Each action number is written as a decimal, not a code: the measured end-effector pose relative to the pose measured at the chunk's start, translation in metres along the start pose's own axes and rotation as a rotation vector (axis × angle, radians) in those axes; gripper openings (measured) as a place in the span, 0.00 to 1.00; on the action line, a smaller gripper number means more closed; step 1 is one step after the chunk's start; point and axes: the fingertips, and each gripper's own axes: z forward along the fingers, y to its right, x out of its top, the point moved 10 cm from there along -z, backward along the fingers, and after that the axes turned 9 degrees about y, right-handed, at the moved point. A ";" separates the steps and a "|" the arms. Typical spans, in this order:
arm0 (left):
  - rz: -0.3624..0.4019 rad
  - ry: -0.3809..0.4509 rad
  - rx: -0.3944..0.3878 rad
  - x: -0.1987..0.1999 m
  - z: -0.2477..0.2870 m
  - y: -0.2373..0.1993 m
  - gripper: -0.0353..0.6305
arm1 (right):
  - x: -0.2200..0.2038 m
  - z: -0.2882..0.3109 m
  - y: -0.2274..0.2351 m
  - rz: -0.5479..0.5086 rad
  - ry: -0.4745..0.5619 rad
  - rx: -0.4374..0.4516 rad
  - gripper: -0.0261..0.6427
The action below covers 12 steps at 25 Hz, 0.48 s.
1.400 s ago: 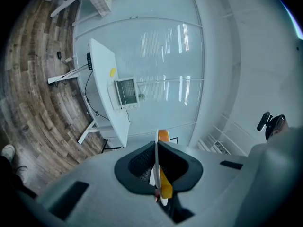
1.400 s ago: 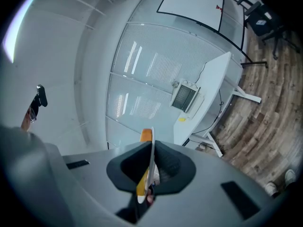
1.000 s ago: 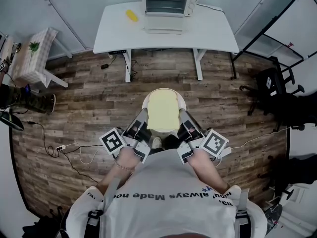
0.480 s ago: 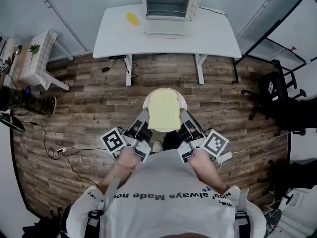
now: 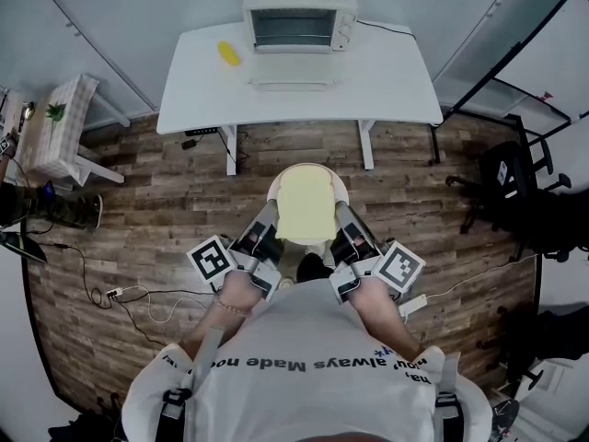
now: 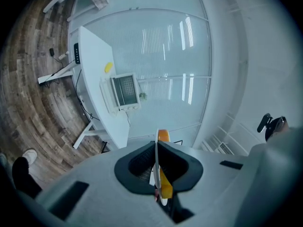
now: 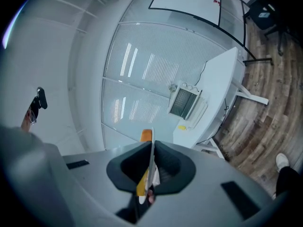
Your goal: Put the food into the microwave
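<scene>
A white plate [image 5: 279,188] carrying a pale yellow slice of food [image 5: 306,204] is held level in front of me, above the wooden floor. My left gripper [image 5: 268,214] is shut on the plate's left rim and my right gripper [image 5: 341,214] is shut on its right rim. In the left gripper view the plate's edge [image 6: 156,161] runs between the closed pads of the left gripper [image 6: 156,148], with the orange-yellow food [image 6: 162,135] behind. The right gripper [image 7: 151,148] shows the same plate [image 7: 151,167]. The microwave [image 5: 299,15] stands at the back of a white table [image 5: 386,72], its door folded down.
A small yellow item [image 5: 227,52] lies on the table left of the microwave. A small side table [image 5: 57,129] stands at far left. Black chairs [image 5: 515,187] and a black frame fill the right side. Cables [image 5: 120,293] trail on the floor at left.
The table and microwave have come closer and look larger as I walk toward them. The plate stays held between both grippers in the same way.
</scene>
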 end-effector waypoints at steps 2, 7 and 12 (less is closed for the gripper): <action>0.000 -0.004 0.001 -0.001 0.026 -0.001 0.08 | 0.021 0.012 0.007 -0.001 0.006 0.000 0.08; 0.004 -0.014 -0.005 -0.010 0.087 -0.003 0.08 | 0.073 0.035 0.025 -0.004 0.013 -0.004 0.08; 0.003 -0.001 0.000 -0.018 0.128 -0.009 0.08 | 0.109 0.054 0.042 -0.008 0.000 -0.001 0.08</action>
